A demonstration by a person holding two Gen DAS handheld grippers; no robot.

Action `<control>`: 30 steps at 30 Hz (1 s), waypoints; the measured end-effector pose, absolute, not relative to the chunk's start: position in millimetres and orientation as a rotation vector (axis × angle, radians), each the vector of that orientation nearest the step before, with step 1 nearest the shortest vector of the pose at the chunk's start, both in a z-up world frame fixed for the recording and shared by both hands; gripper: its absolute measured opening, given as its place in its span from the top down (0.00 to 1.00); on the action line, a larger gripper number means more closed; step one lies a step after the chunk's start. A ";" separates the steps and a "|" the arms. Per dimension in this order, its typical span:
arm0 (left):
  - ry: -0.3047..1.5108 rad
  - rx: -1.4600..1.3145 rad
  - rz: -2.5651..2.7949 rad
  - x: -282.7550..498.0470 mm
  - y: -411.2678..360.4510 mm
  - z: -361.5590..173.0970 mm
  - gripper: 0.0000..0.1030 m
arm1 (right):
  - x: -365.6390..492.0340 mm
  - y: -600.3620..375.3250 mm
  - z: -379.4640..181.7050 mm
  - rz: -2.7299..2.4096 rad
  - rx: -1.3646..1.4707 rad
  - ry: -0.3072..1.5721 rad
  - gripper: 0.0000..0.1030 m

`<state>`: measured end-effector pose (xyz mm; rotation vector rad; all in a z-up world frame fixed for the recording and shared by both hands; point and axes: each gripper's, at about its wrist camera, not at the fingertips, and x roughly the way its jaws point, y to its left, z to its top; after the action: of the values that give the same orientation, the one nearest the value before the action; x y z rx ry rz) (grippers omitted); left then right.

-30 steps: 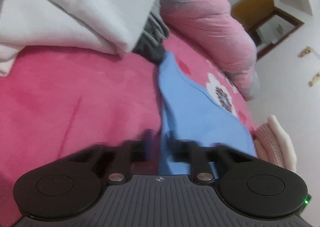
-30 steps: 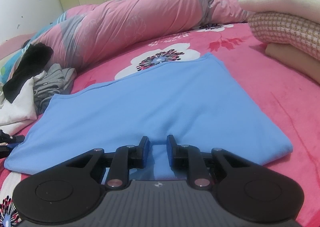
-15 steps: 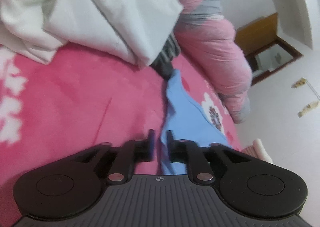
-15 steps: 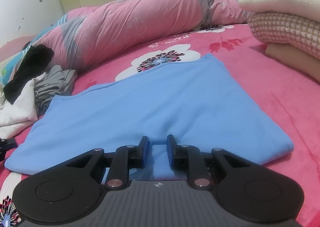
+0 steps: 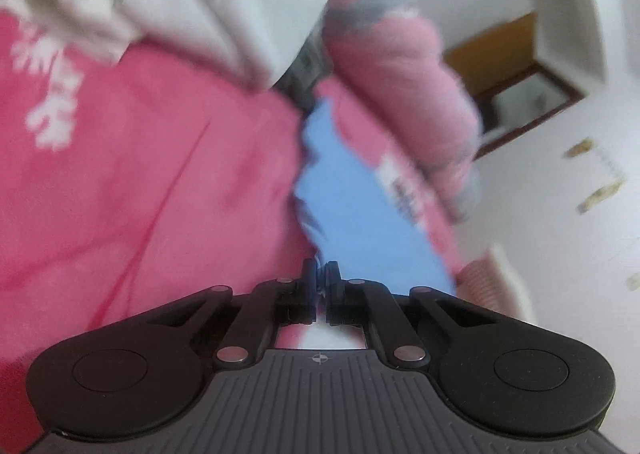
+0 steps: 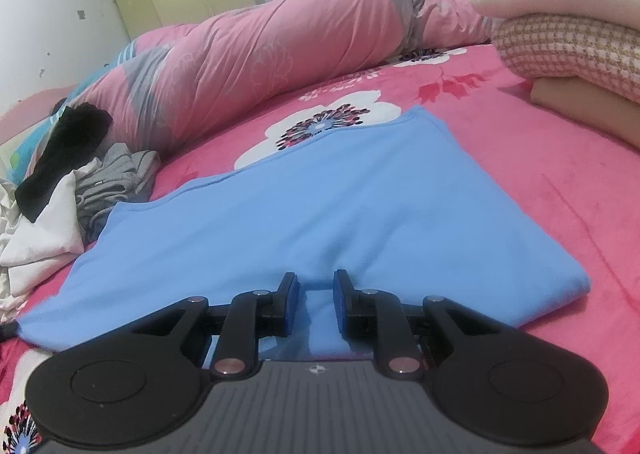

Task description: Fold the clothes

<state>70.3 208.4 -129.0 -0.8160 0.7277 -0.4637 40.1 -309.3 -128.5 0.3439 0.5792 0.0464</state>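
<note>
Blue cloth (image 6: 320,213) lies flat on the pink bedspread (image 6: 560,189) as a smooth rectangle, near edge under my right gripper (image 6: 314,298). Right jaws are narrowly apart over that near edge, nothing clamped. Left gripper (image 5: 320,276): jaws nearly together with a bit of blue between the tips, so I judge it's pinching the cloth's left corner, though the view is blurred. Progress: cloth looks at least partly folded and squared; could need one more fold or be finished. A loose pile (image 6: 60,205) of white, grey and black clothes sits far left, unfolded. A folded stack (image 6: 568,41) sits far right.
</note>
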 end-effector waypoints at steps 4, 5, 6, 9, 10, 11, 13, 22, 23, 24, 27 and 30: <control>0.819 -0.722 -0.404 69.3 203.7 -138.6 0.99 | 38.9 -309.6 -130.0 0.048 0.347 0.570 0.81; 0.831 -0.724 -0.395 69.4 204.2 -142.6 0.97 | 38.6 -309.9 -130.4 0.049 0.349 0.569 0.81; 0.829 -0.739 -0.393 69.2 206.0 -145.4 0.97 | 38.5 -310.1 -130.5 0.049 0.353 0.567 0.81; 0.809 -0.751 -0.380 67.5 208.9 -147.4 0.95 | 38.5 -311.0 -130.7 0.052 0.359 0.566 0.81; 0.786 -0.716 -0.368 65.4 206.7 -140.1 0.95 | 38.6 -311.1 -130.7 0.052 0.360 0.565 0.81; 0.762 -0.681 -0.355 63.3 204.5 -132.8 0.94 | 38.5 -311.3 -130.8 0.053 0.361 0.564 0.81; 0.715 -0.610 -0.331 59.1 200.0 -118.2 0.92 | 37.8 -312.5 -131.5 0.057 0.370 0.561 0.81; 0.672 -0.276 -0.437 78.3 108.0 -85.4 0.69 | 30.0 -288.1 -119.6 0.017 0.213 0.540 0.79; 0.695 -0.236 -0.440 83.9 94.9 -90.7 0.69 | 26.6 -287.3 -118.2 0.017 0.197 0.537 0.79; 0.718 -0.197 -0.443 89.5 81.9 -95.9 0.68 | 22.8 -290.8 -117.8 0.017 0.197 0.540 0.79; 0.767 -0.100 -0.396 100.0 59.9 -114.5 0.68 | 8.1 -325.6 -120.2 -0.060 0.254 0.550 0.81; 0.761 -0.115 -0.392 101.3 61.3 -120.6 0.68 | -14.2 -394.7 -125.7 -0.179 0.512 0.534 0.90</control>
<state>101.3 61.3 -120.6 -0.1151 0.7612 -0.3924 -14.2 -394.7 -125.7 0.5124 0.5338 -0.1793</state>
